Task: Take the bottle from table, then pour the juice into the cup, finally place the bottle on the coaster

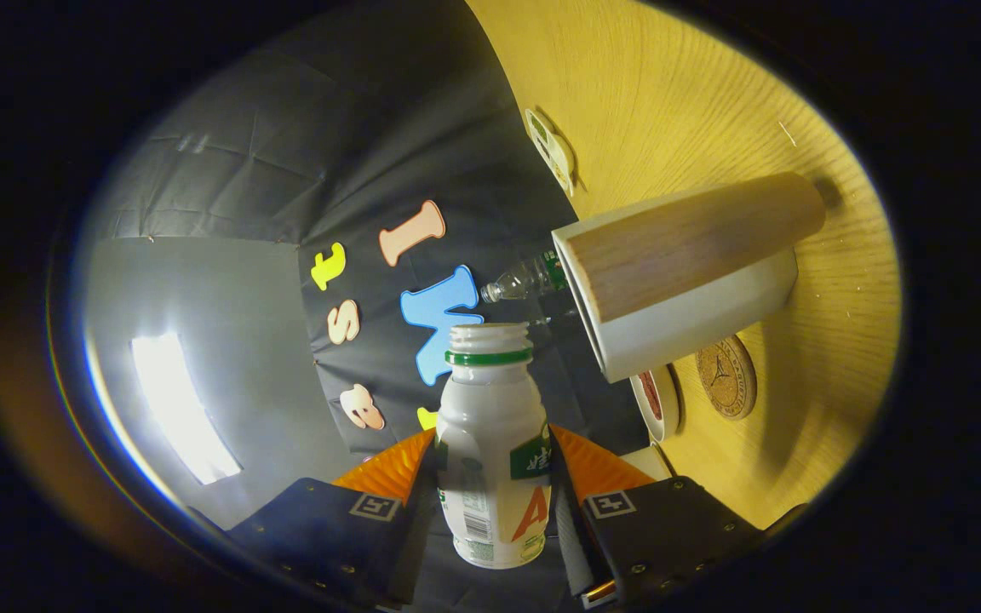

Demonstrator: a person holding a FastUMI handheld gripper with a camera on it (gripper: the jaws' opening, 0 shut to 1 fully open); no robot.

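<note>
Gripping uncapped bottle [492, 443] — fingers [422, 502] clamped — near cup [678, 272].

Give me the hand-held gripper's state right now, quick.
Hand-held gripper: closed on the bottle, both fingers pressing its sides; the uncapped bottle is tipped toward the cup.

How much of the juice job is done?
Picked up: the gripper is shut on the bottle, which has no cap. Now it is tipped, mouth close to the cup; no juice is seen flowing. Left: finish pouring, then set it on the round coaster.
</note>
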